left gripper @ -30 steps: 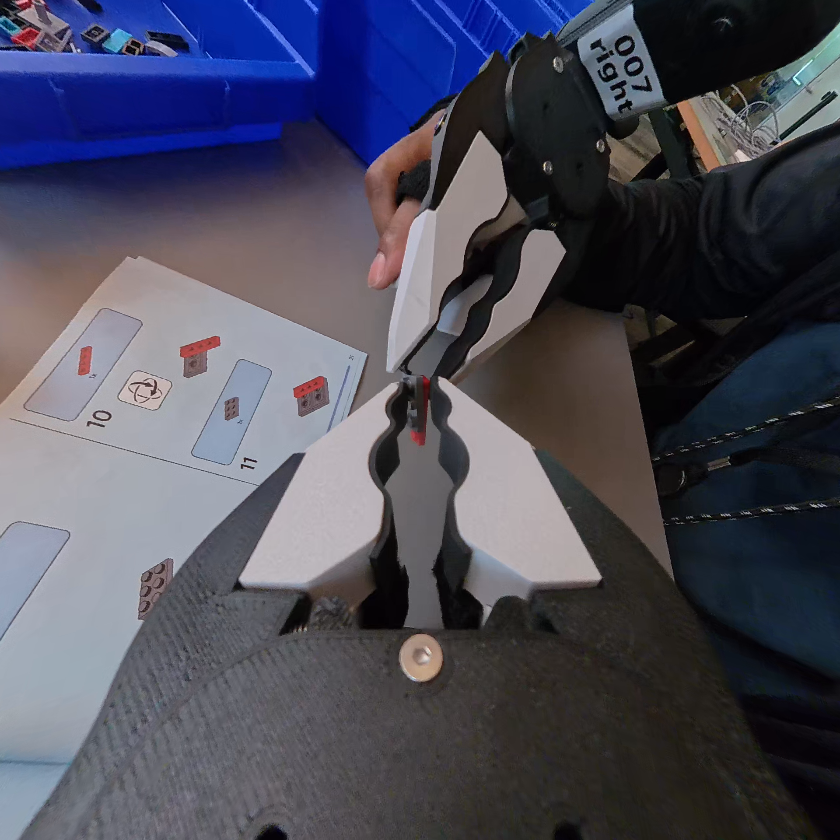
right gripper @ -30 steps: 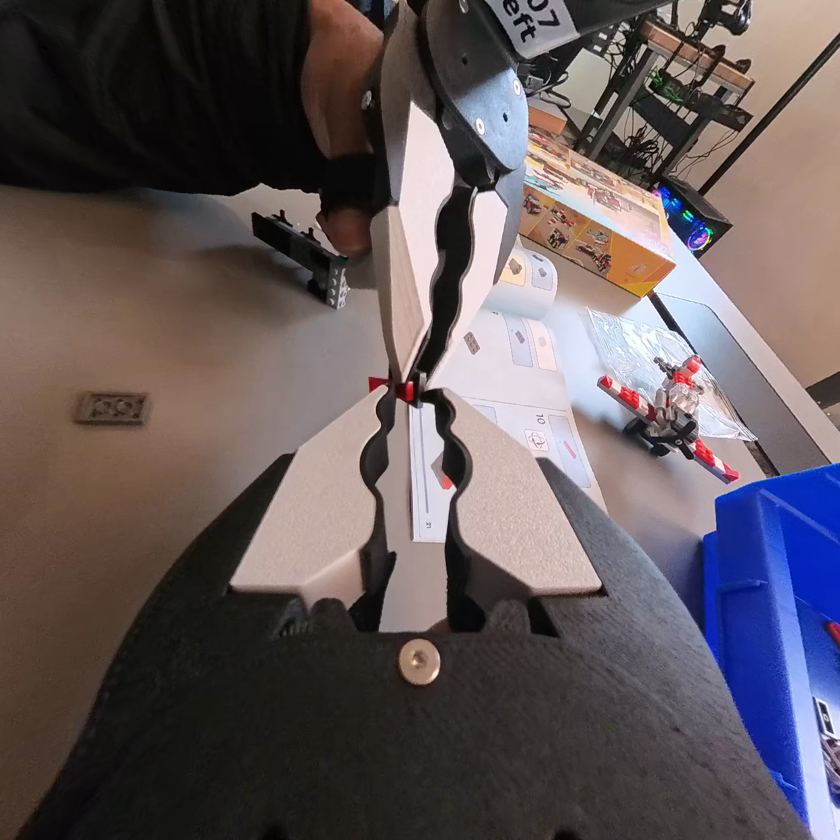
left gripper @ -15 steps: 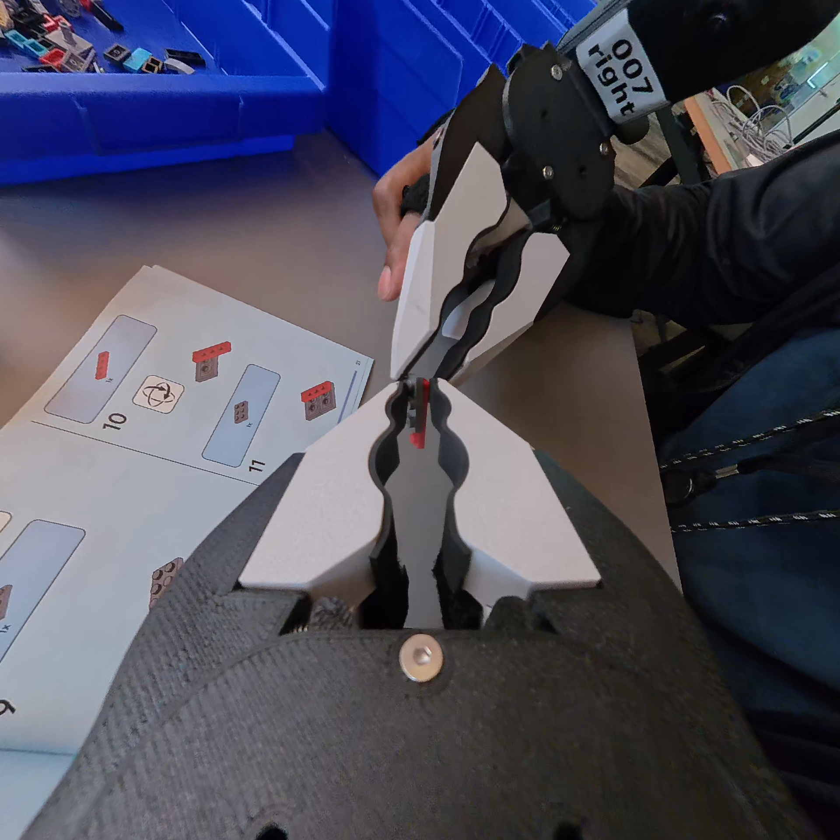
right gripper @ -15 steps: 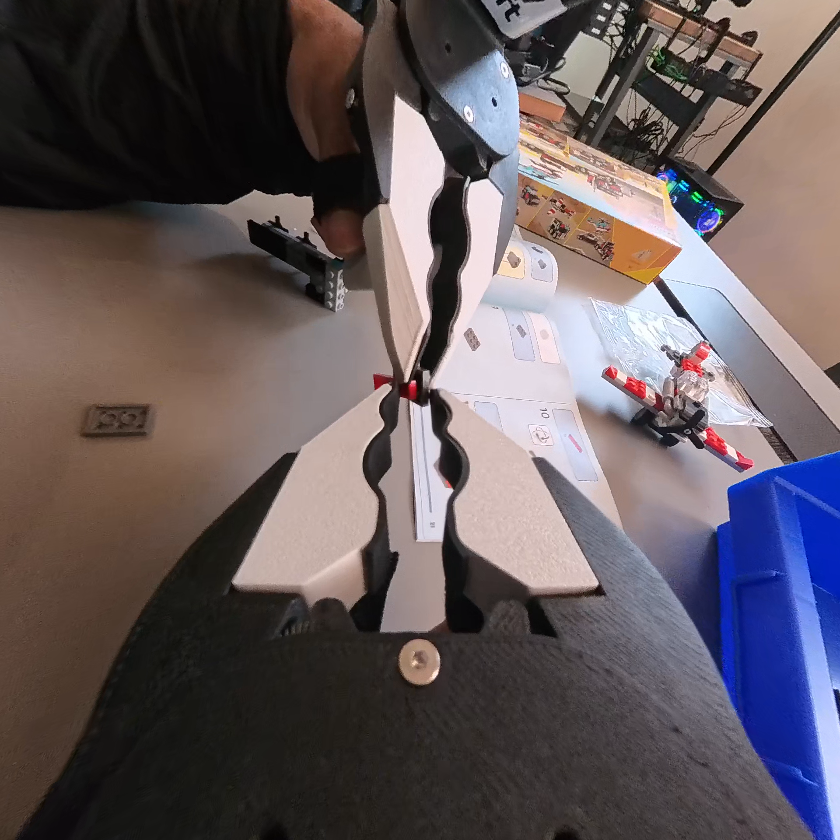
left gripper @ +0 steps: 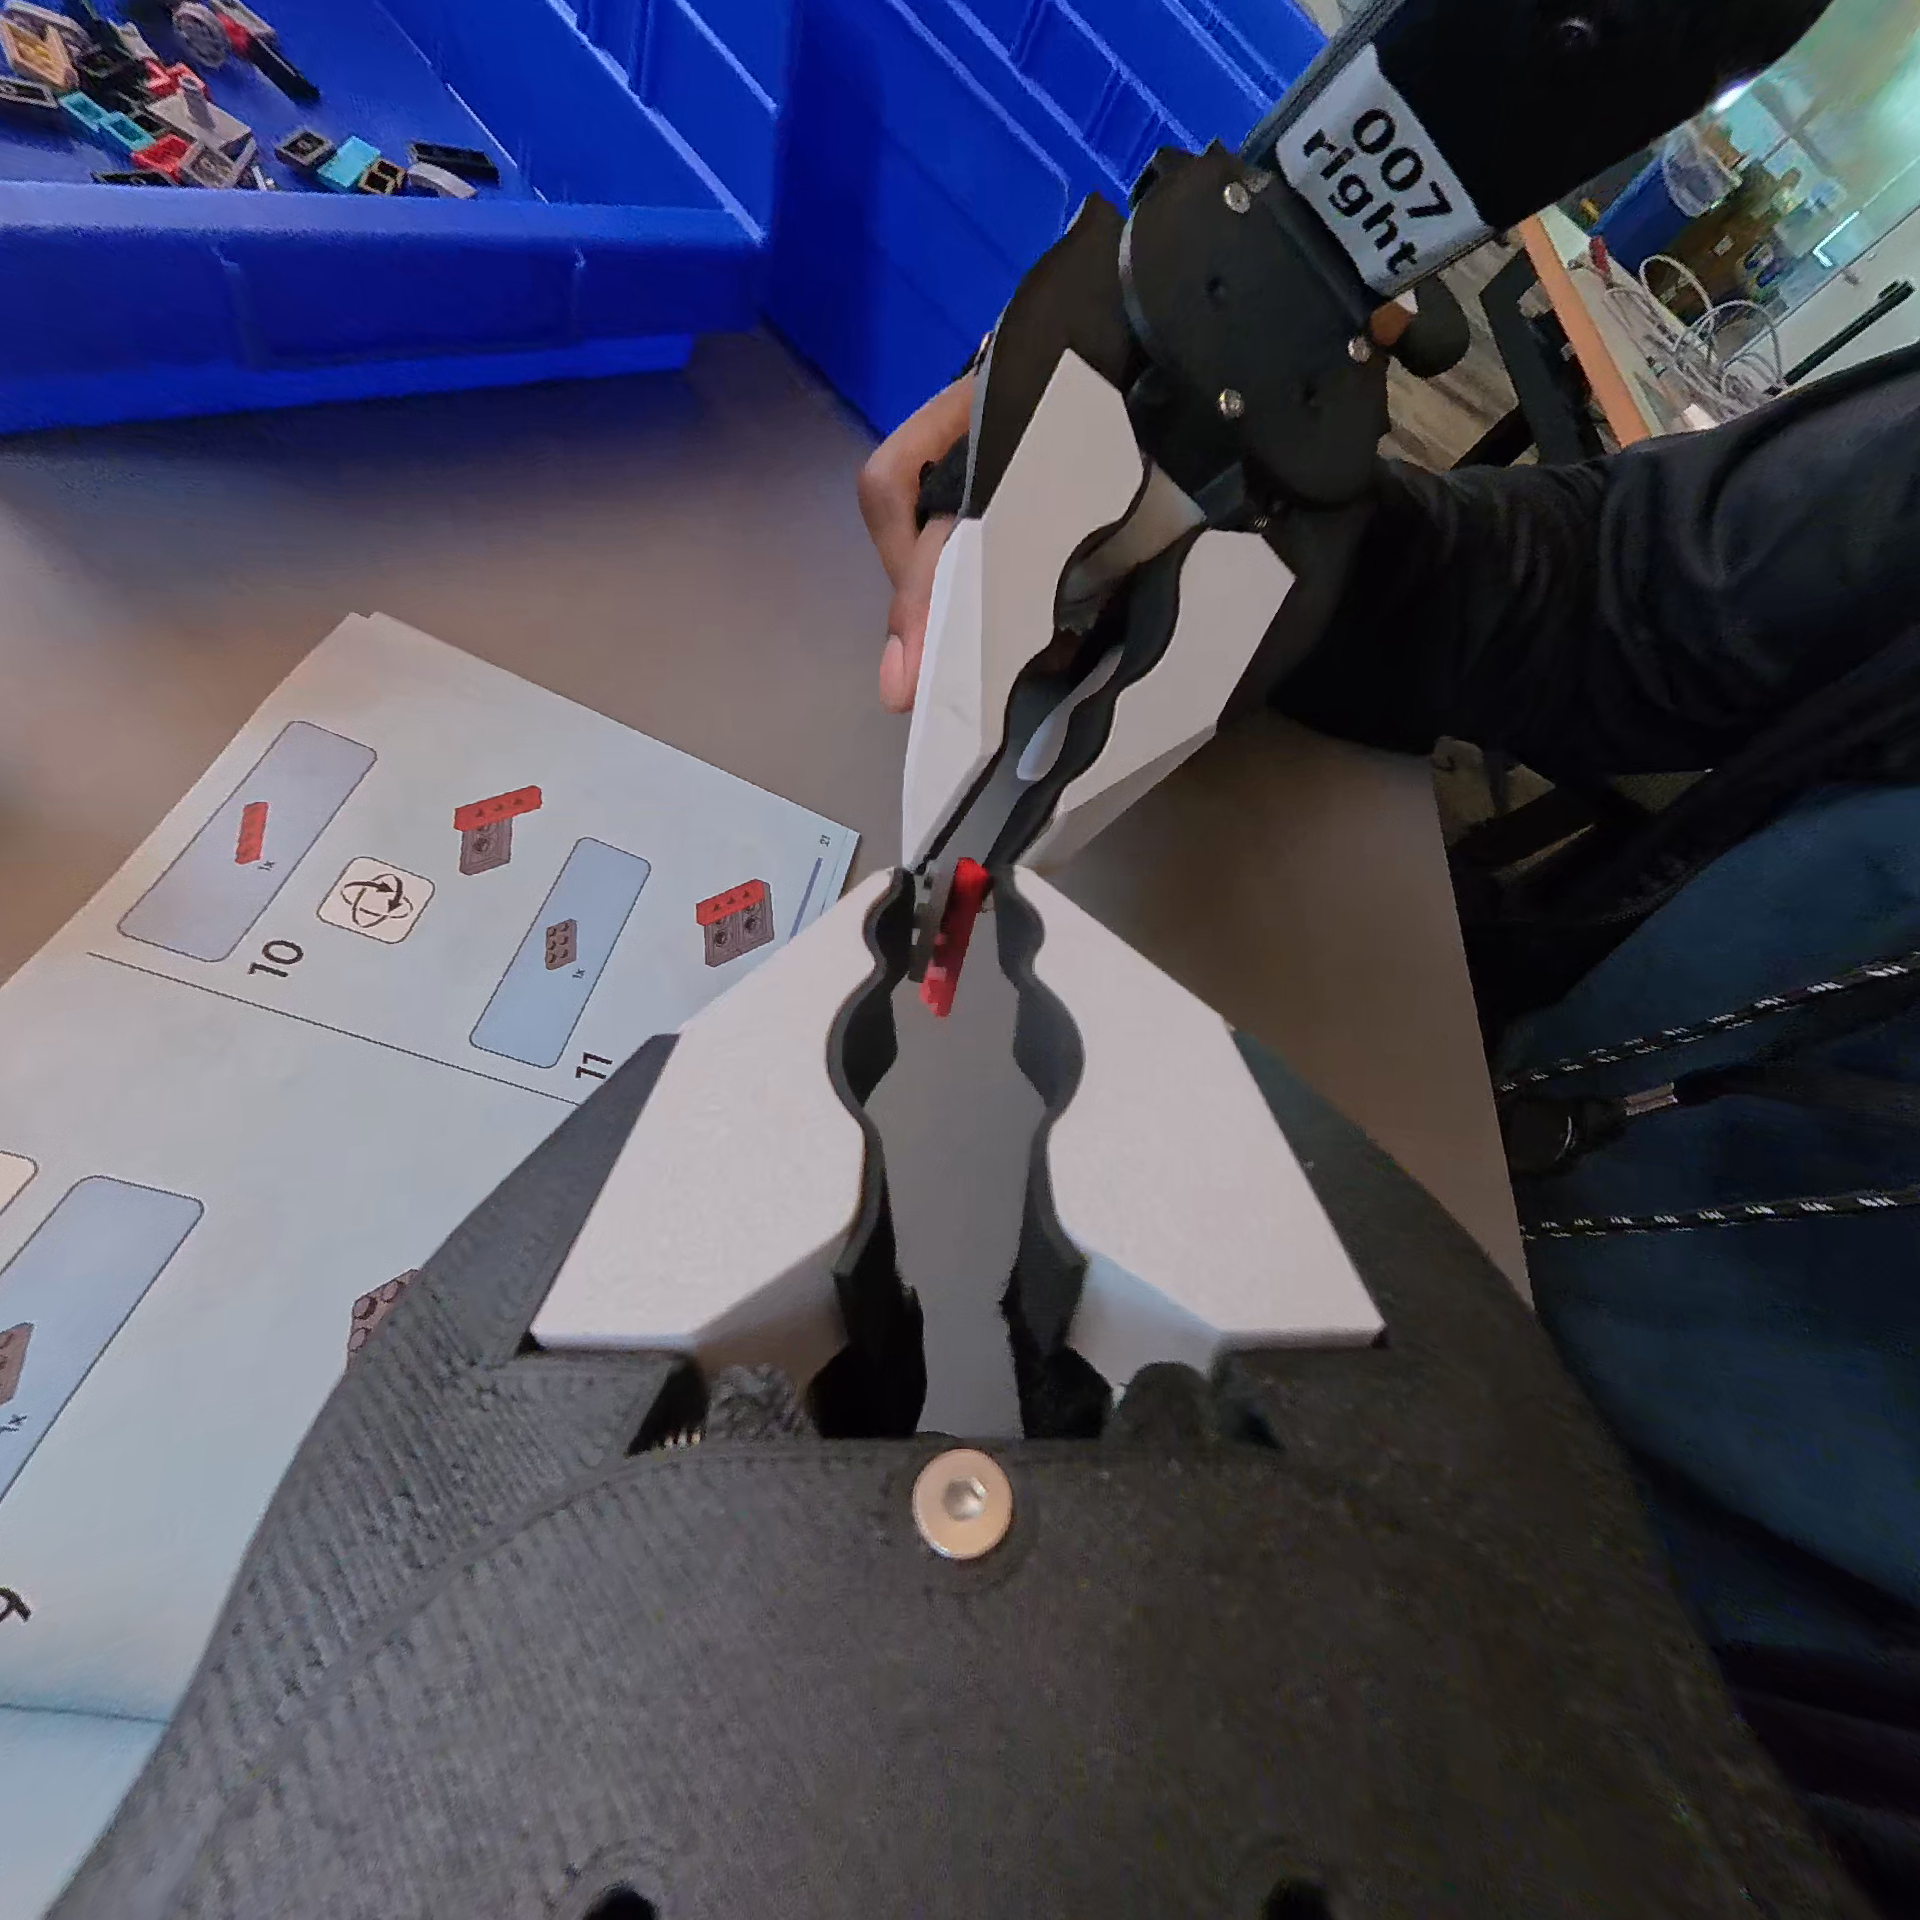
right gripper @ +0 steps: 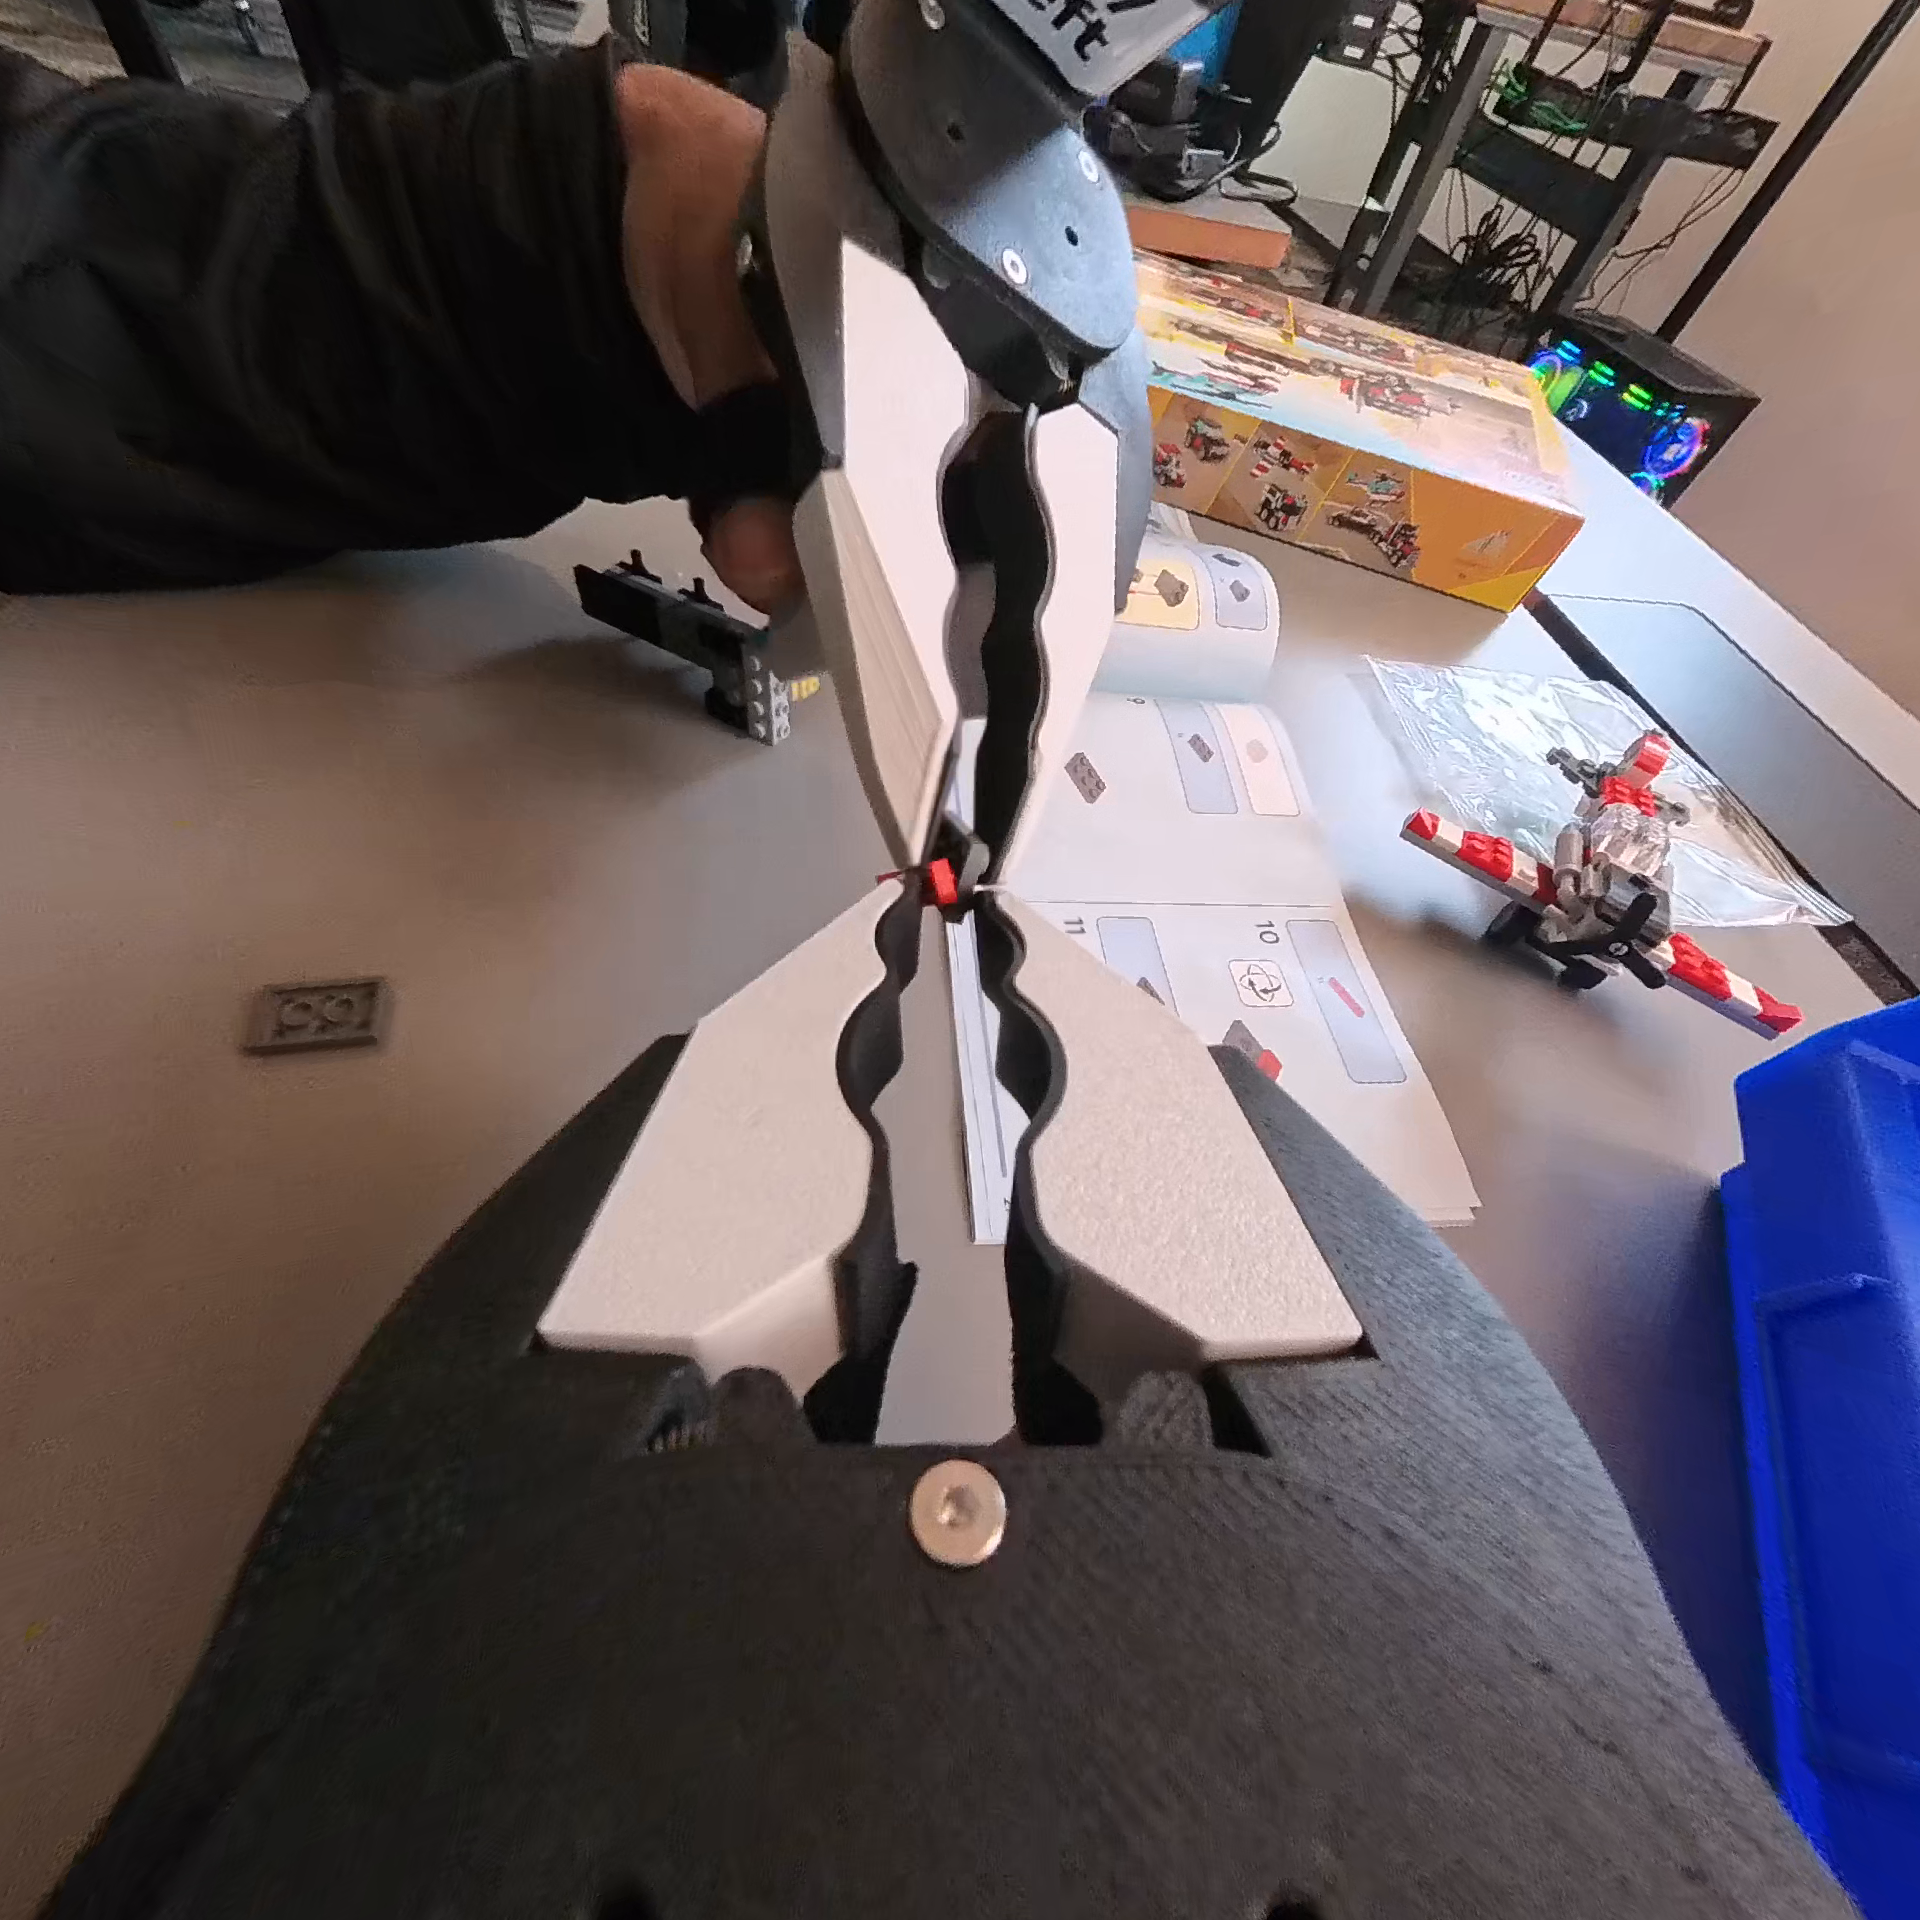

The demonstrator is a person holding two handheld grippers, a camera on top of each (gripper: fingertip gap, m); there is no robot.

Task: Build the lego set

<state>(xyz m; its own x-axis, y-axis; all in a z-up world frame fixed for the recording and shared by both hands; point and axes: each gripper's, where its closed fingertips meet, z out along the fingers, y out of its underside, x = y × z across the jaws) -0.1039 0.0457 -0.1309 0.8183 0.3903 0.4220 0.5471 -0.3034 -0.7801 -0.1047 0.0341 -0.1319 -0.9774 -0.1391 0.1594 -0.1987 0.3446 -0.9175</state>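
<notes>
My left gripper [left gripper: 948, 885] is shut on a small red plate with a dark grey piece [left gripper: 948, 935] held edge-on between its tips. My right gripper [left gripper: 951, 857] comes in from the upper right, and its tips meet the same piece. In the right wrist view my right gripper [right gripper: 948, 902] is closed at the tips on the red piece [right gripper: 940, 881]. The left gripper [right gripper: 961, 847] comes down onto that piece from above. Both are held above the open instruction booklet [left gripper: 416, 935], which also shows in the right wrist view [right gripper: 1195, 935].
Blue bins [left gripper: 364, 260] with several loose bricks stand at the back, and another blue bin [right gripper: 1849, 1351] is at the right. On the table lie a grey plate [right gripper: 317, 1016], a black lego assembly [right gripper: 675, 634], a red-and-white plane [right gripper: 1600, 894] on a plastic bag, and the lego box [right gripper: 1351, 447]. The tips of both grippers are at nearly the same place.
Both grippers stay joined at the red-and-grey piece. They have shifted slightly together, and a bit more of the red plate shows between my left fingers.
</notes>
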